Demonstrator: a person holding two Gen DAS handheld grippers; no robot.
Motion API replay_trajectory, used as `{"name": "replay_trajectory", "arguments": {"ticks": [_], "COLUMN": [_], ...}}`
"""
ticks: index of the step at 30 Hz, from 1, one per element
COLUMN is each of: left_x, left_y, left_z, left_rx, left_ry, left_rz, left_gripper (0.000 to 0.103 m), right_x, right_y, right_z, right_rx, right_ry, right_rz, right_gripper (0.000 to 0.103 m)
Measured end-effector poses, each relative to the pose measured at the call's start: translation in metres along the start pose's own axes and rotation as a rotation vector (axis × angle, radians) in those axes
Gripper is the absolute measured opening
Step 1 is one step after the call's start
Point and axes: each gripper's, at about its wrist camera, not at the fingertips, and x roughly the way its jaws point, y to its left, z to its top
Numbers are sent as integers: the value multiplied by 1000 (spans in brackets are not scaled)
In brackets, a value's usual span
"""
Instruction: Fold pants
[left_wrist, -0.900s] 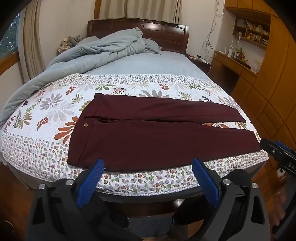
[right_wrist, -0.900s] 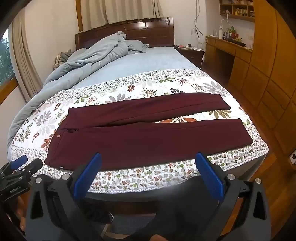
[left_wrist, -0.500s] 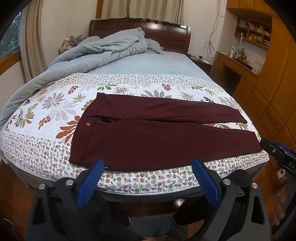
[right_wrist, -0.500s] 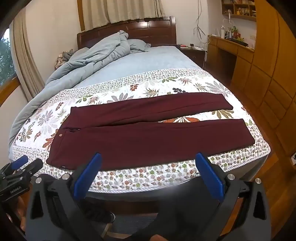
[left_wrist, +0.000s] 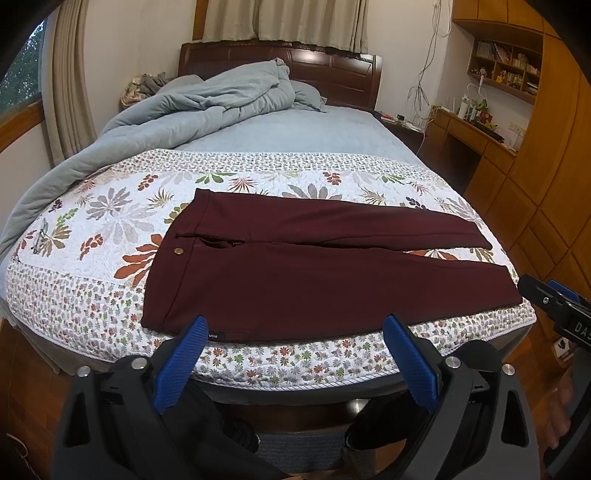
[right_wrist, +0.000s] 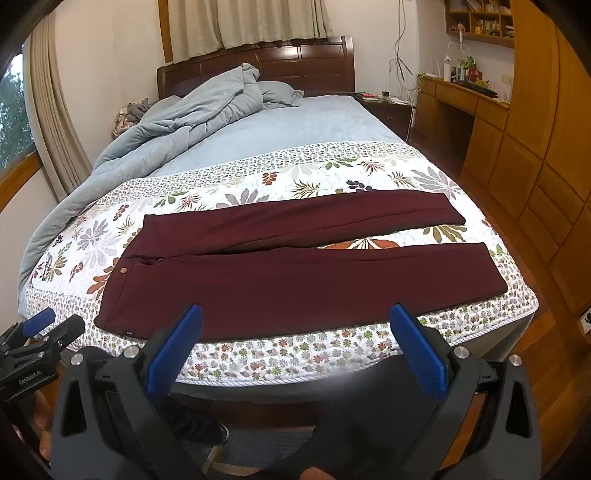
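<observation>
Both grippers, left and right, jaws spread, slightly nearer pants; pants seemingly unmoved.

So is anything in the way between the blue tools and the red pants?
Nothing visible. The maroon pants lie flat on the floral quilt, and only bare quilt edge separates them from the left tool and right tool.

a home bedroom: bed (rumpled duvet), curtains.
</observation>
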Motion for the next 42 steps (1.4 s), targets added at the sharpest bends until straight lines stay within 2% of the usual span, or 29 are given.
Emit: {"name": "replay_trajectory", "arguments": {"ticks": [42], "left_x": [4], "left_y": [-3], "left_z": [-4], "left_rx": [4], "left_ry": [11], "left_rz": [0], "left_gripper": [96], "right_x": [12], "right_y": [-5], "right_z": [-8], "right_rx": [11], "right_ry": [32], "right_rz": [1], "right_gripper": [101]}}
